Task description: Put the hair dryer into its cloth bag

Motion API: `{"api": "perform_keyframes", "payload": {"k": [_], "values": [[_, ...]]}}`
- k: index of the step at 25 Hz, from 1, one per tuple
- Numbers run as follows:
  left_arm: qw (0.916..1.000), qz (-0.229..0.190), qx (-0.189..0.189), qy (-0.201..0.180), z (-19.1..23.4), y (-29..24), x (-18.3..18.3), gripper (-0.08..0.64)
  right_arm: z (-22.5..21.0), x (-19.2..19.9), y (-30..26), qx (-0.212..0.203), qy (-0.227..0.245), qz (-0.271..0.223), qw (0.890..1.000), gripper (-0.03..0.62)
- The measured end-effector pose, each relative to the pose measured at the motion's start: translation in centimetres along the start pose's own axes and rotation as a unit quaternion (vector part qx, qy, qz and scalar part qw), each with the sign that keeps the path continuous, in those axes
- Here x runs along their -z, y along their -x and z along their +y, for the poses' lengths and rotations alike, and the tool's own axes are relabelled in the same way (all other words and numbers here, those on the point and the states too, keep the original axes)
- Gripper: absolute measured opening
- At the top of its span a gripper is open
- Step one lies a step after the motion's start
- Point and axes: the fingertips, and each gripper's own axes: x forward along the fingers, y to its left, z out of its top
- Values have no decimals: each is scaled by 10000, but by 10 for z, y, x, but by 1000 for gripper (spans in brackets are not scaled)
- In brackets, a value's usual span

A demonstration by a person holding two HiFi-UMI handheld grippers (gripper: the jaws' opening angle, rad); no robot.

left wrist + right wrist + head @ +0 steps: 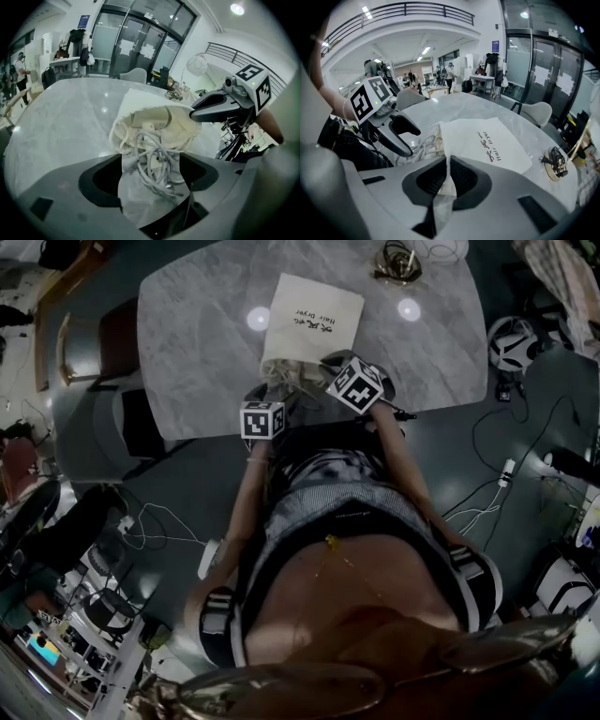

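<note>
Right claw is clenched on a fold of the cloth bag at its mouth. Left claw is released, jaws wide and pinching nothing. The bag lies on the bench at the upper centre of the head view. The hair dryer sits partly inside the mouth, mid-frame in the left gripper view, and its cord spills out just below. The insertion step looks nearly finished. The next move probably calls for the left claw to gather the loose cord and push it in.
</note>
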Motion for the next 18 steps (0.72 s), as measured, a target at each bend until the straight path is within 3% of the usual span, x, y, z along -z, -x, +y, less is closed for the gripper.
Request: {"api": "perform_keyframes", "payload": {"k": [8,18], "values": [[9994,276,-144,146,-16,-11,18,362,-4,8,4,-50,65,-39,10000,77],[9963,521,-497,463,-5,-39,41,360,4,3,1,-136,267,-20,9996,77]]}}
